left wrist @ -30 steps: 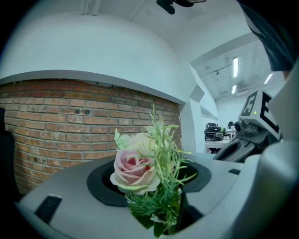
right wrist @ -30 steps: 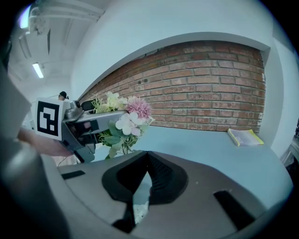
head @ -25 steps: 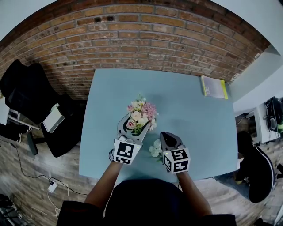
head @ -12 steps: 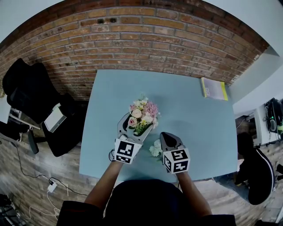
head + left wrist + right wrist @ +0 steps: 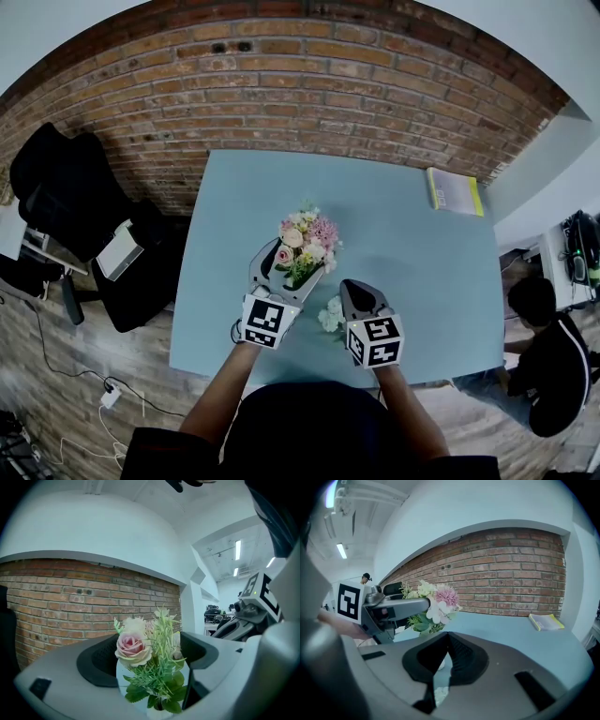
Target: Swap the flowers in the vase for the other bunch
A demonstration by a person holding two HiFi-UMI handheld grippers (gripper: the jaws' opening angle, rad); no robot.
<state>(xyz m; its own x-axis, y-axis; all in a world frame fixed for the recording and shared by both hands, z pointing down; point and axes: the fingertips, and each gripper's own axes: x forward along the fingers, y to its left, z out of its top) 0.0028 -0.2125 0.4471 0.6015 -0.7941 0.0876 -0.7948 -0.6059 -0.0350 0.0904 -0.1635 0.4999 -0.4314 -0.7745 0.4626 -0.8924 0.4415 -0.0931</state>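
Far left, off the tabletop [image 5: 412,262]: black office chair [image 5: 66,197], not relevant. Left gripper [image 5: 291,267] is level at the near-left of the tabletop, and its fingers [image 5: 98,663] have just been opening. They now stand wide apart, released, with the pink bunch [image 5: 305,246] between them but neither pad pressing on it. The bunch is about where it was a second ago, upright, rose facing the left gripper, leaves low. So it stands on its own in the vase [image 5: 440,664], of which only a bit of white body shows low down; the head view hides the rest under the blooms. My read: that was a let-go, not an approach. The pink bunch looks seated, so the left side's job is likely done and it can back straight out toward the near edge without brushing the foliage. Just right of it, the white bunch [image 5: 329,316] lies flat on the tabletop between the two grippers, close to the near edge and outside the vase. Right gripper [image 5: 353,284] sits just right of that bunch, tilted down a little, fingers clenched tight on nothing; white petals show just beside and below it. Unchanged over the last second, idle. If white is the removed bunch, the swap is essentially complete. If white is the one that should go in, nothing useful has happened yet. Can't settle which from this alone. Risk: leaves snagging on the left fingers during pull-back and tipping the vase. Far right: yellow book [image 5: 455,190] at the tabletop's far corner, well clear. A person [image 5: 544,352] is down on the floor beyond the right edge.
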